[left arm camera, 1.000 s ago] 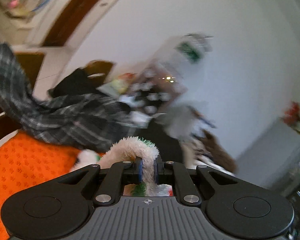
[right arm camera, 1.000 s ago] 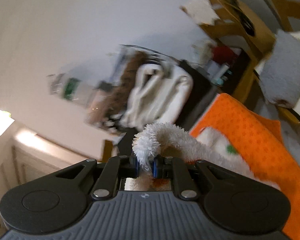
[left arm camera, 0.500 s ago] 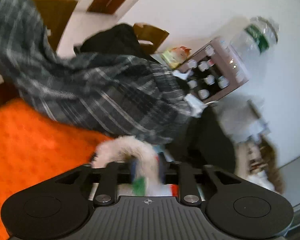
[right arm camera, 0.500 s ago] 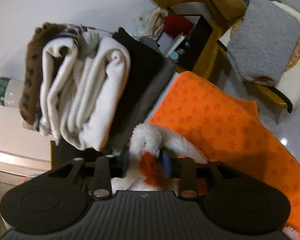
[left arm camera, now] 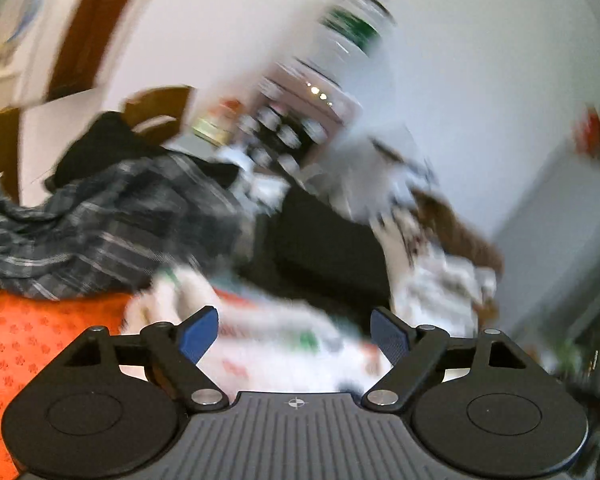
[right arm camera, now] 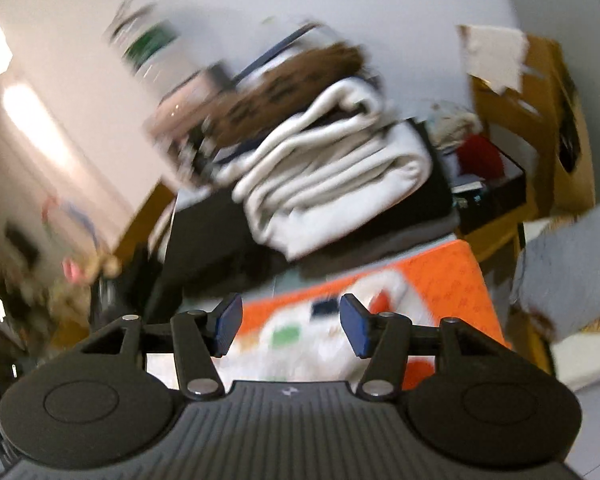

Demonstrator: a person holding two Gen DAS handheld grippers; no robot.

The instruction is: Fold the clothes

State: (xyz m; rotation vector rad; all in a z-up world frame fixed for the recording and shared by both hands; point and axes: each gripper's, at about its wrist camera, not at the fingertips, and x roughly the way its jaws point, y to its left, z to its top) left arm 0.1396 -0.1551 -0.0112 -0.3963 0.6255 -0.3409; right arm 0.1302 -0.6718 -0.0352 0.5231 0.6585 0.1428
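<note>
A fluffy white garment with red and green patches [left arm camera: 276,344] lies on the orange mat [left arm camera: 28,344], blurred by motion. My left gripper [left arm camera: 294,334] is open and empty just above it. In the right wrist view the same garment [right arm camera: 300,344] lies on the orange mat [right arm camera: 452,280], and my right gripper [right arm camera: 290,330] is open and empty over it.
A grey plaid shirt [left arm camera: 100,232] lies heaped at the mat's far left. A stack of folded clothes, white [right arm camera: 332,184] over black, stands behind the mat. A water bottle [left arm camera: 352,40] and a cluttered box stand by the wall. A grey cushion [right arm camera: 572,264] sits at right.
Both grippers have opened and let go of the fluffy white garment, which now lies on the mat. Both cameras have swung upward, blurring the views.
</note>
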